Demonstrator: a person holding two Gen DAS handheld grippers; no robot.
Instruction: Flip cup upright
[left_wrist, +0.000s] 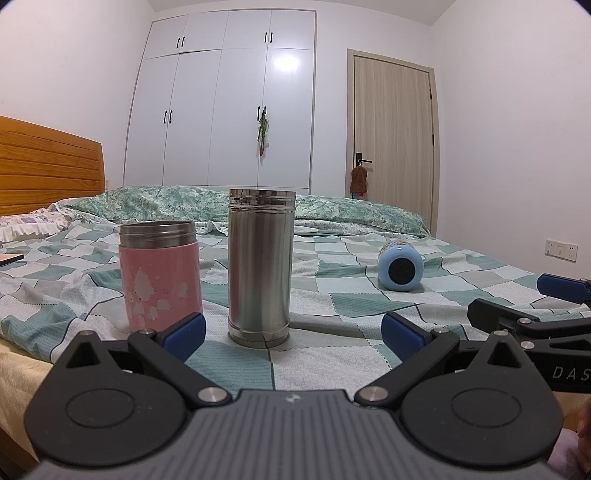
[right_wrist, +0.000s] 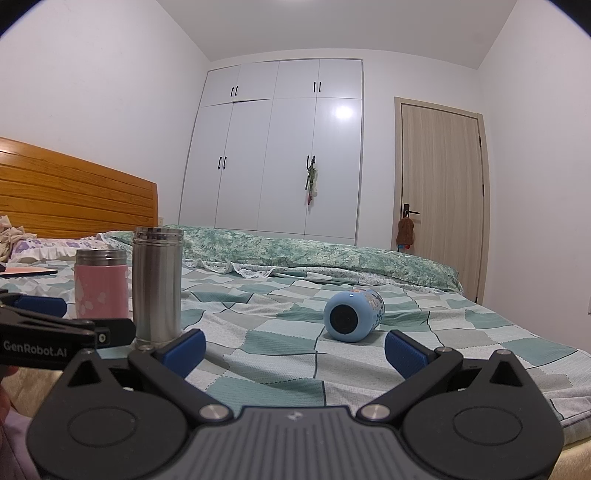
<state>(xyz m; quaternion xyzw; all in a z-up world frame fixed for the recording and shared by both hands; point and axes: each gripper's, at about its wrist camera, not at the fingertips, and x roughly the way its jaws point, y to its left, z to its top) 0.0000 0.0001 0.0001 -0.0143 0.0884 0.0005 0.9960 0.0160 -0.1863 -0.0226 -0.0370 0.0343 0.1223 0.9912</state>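
White wardrobe (left_wrist: 221, 99), wooden door (left_wrist: 393, 125), headboard (left_wrist: 44, 166).

Steel flask (right_wrist: 157, 284) hides part of pink cup (right_wrist: 101, 284).

The lettering "GenRobot.AI" is printed in white on the black side of the left gripper (right_wrist: 48, 334), seen in the right wrist view. The letters "DAS", cut off at the frame edge, are read on the black body of the right gripper (left_wrist: 546, 314).
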